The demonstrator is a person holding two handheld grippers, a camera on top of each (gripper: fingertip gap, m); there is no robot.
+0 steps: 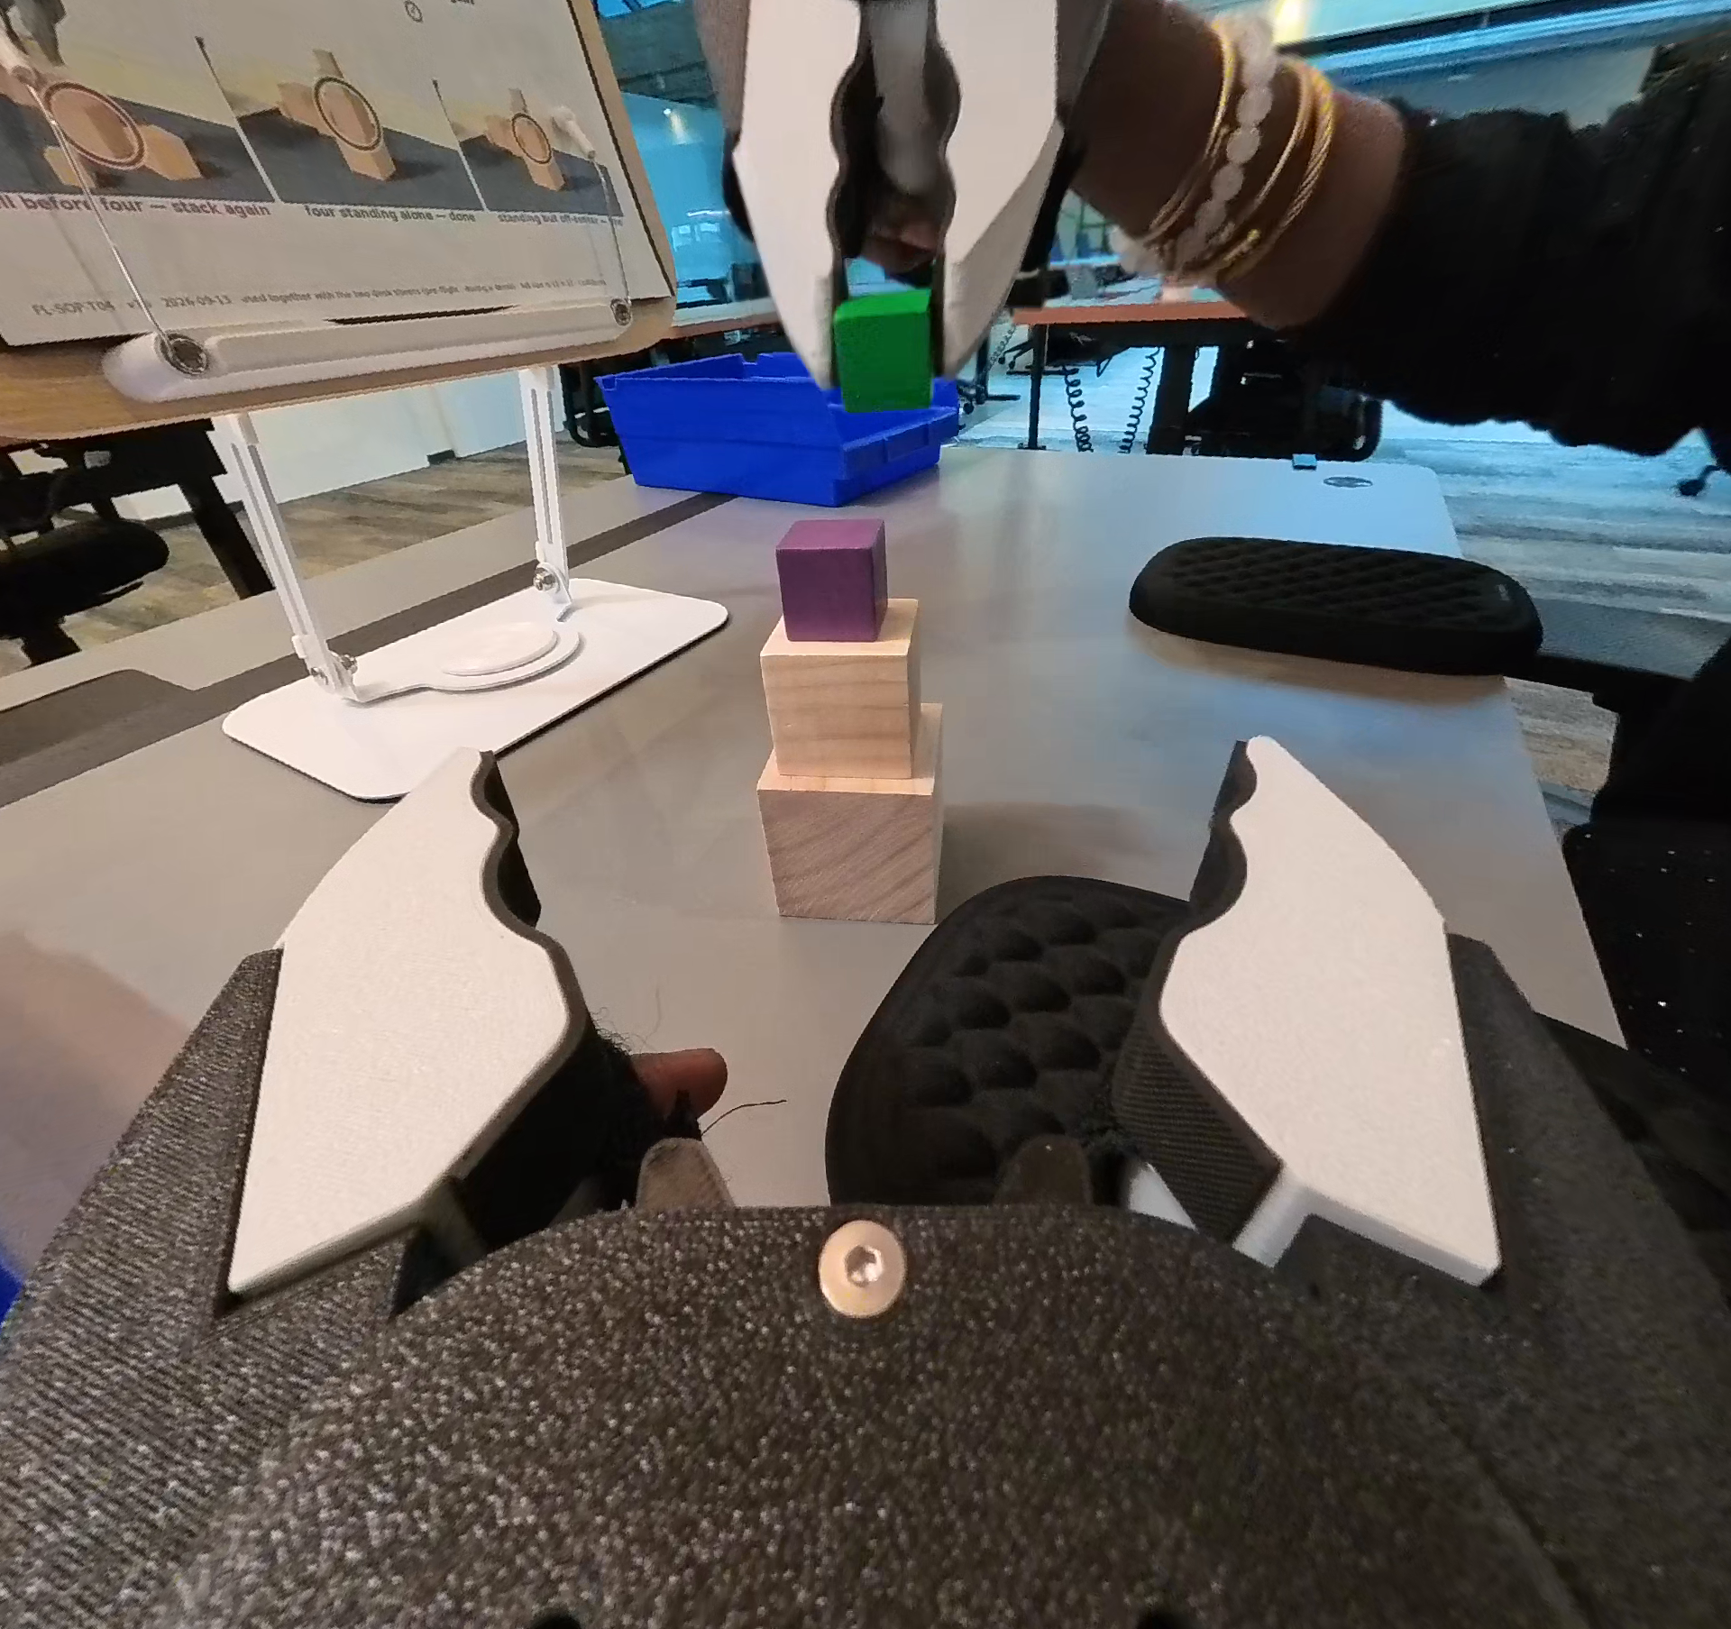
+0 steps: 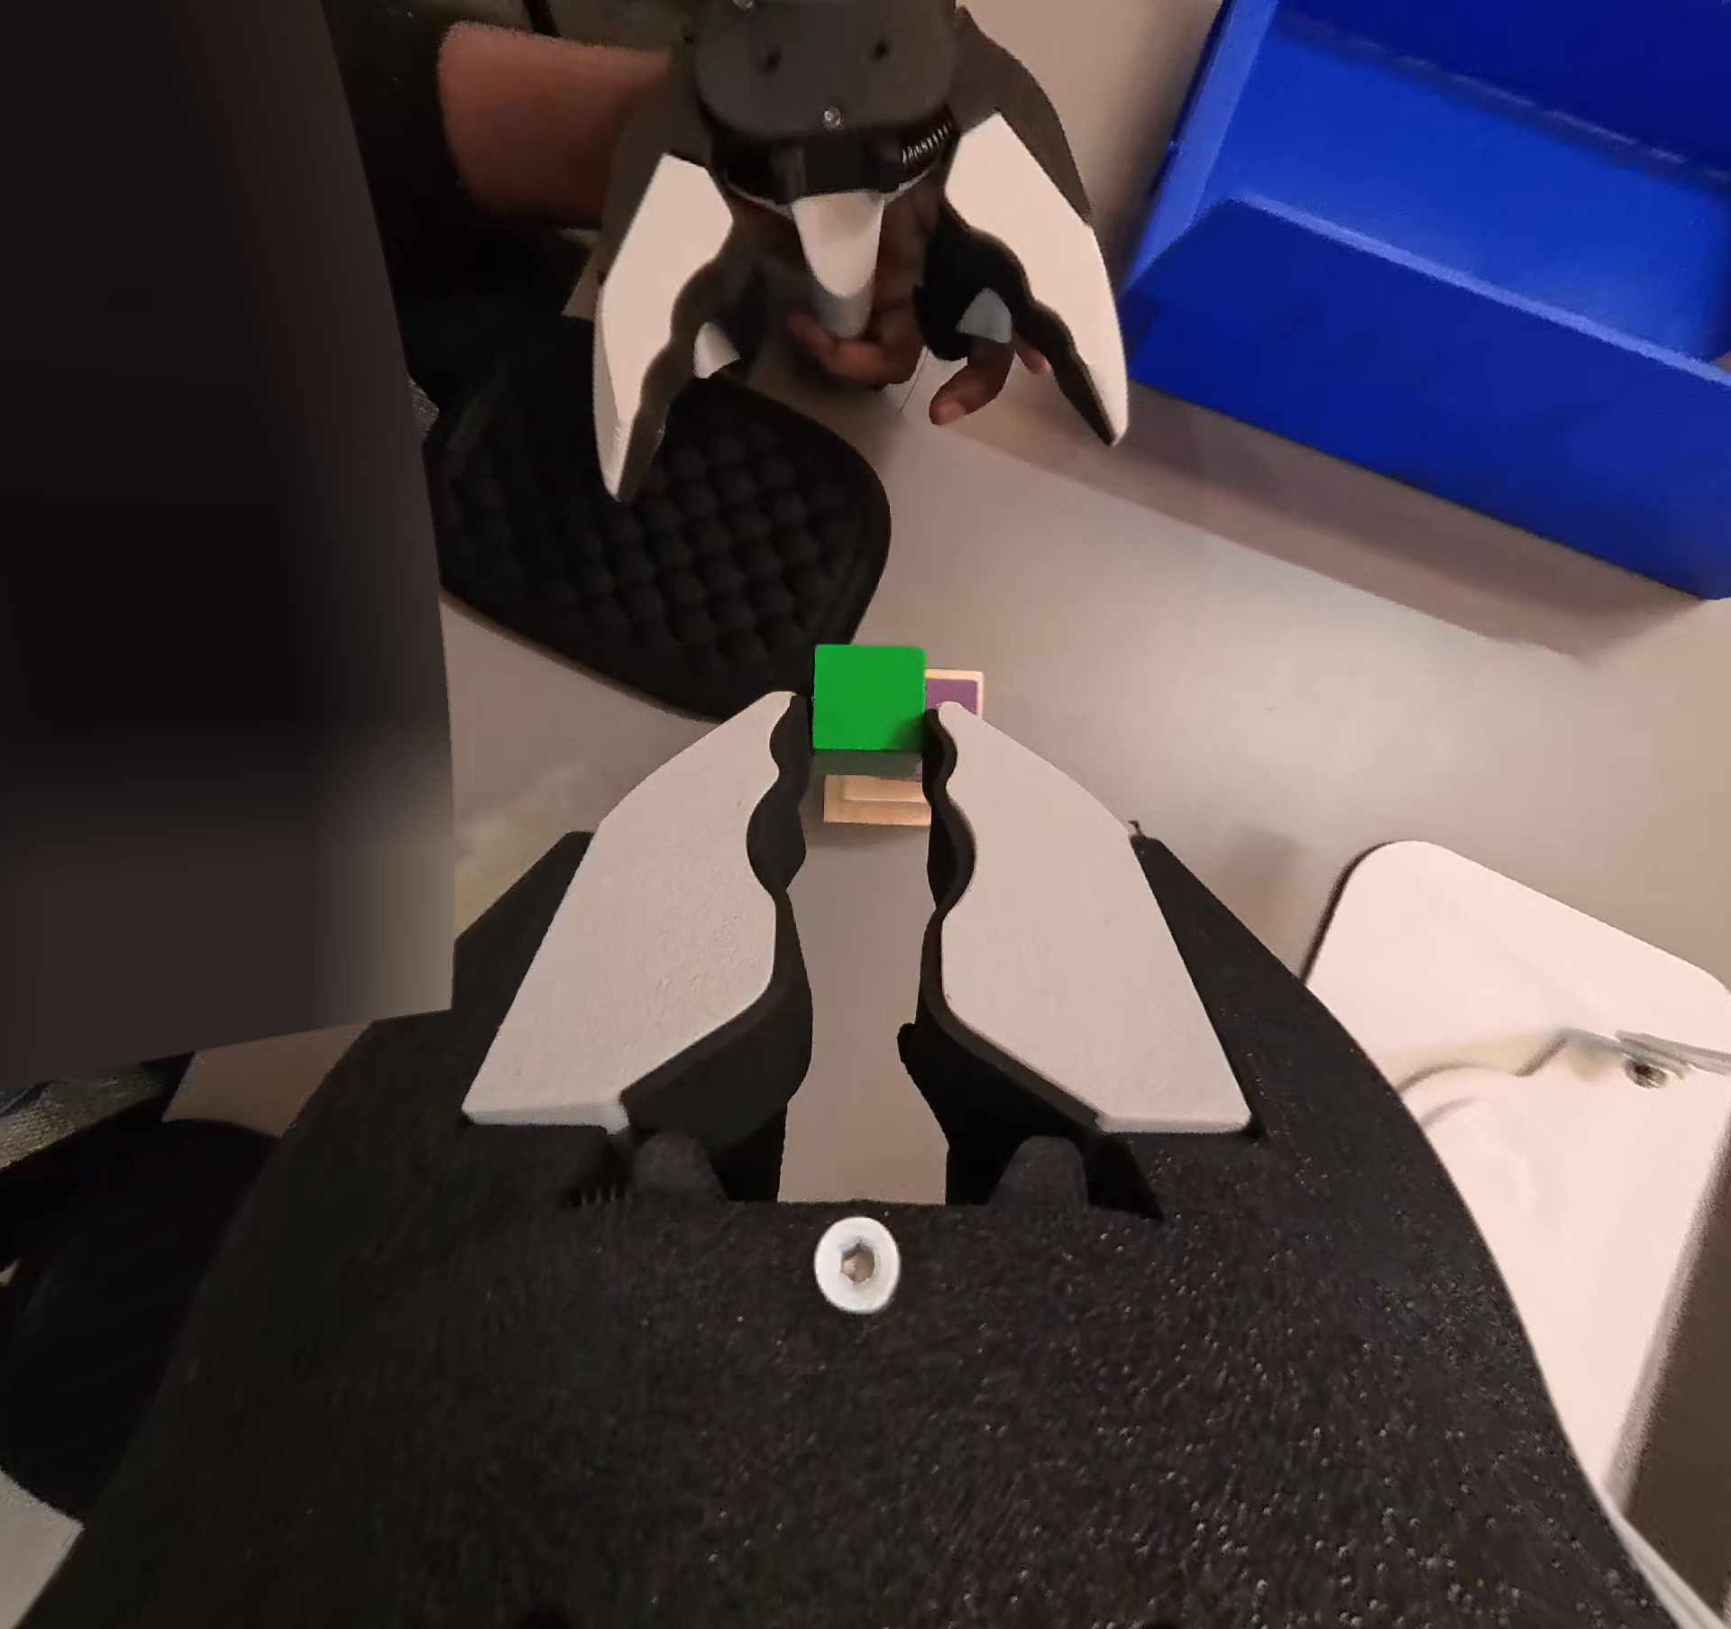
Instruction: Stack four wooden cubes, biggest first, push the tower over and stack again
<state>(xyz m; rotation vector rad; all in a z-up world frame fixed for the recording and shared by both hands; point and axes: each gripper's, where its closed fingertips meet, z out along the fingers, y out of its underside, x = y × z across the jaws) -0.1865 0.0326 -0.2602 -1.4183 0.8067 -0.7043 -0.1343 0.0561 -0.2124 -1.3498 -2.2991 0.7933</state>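
Three blocks (image 1: 848,722) stand stacked at frame centre on the bench (image 1: 1171,741); my right fingers (image 2: 866,727) clamp a green block (image 2: 869,696) above them, my left fingers (image 1: 866,783) spread wide, bare.

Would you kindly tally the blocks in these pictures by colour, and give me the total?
Plain wood blocks: 2, the lower and upper of the stack.
Purple block: 1, on top of the stack.
Green block: 1, gripped between the right gripper's fingertips above the stack.
Total: 4 blocks.
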